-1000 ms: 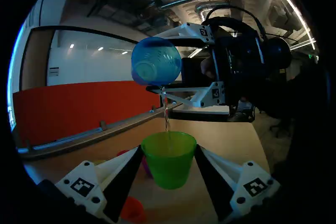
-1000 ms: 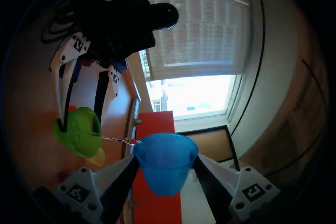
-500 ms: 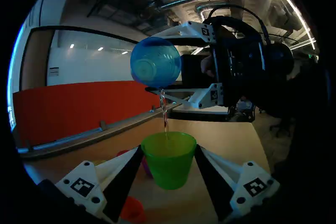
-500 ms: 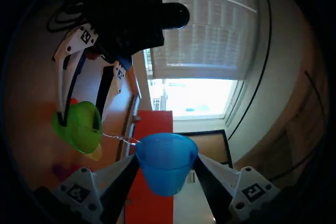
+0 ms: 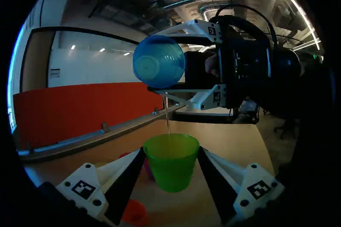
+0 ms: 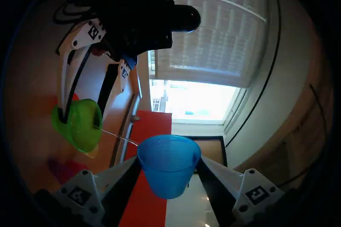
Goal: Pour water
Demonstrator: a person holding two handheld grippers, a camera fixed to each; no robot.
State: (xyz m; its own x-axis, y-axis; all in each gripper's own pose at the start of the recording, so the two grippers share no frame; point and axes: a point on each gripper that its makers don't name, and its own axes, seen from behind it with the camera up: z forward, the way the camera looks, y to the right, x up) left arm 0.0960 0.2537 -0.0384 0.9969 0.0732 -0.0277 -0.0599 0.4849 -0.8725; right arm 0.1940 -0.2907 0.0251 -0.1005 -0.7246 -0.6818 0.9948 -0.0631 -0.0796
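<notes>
Dim room on one side, blown-out window on the other; heavy fisheye bend in both.
In the left gripper view the light comes weakly from ceiling strips point(image 5: 294, 10) at upper right, so the table point(image 5: 232, 142) is warm and murky. The green cup point(image 5: 171, 165) and blue cup point(image 5: 158, 61) still glow through sharply, the stream point(image 5: 167, 120) is a faint thread, and a blue fringe runs down the left edge. In the right gripper view the window point(image 6: 196, 99) burns out to white, backlighting the blue cup point(image 6: 169, 165) and leaving the body of the left gripper point(image 6: 81, 120) a black silhouette. Straight lines bow toward the rims, where both pictures darken and soften.
</notes>
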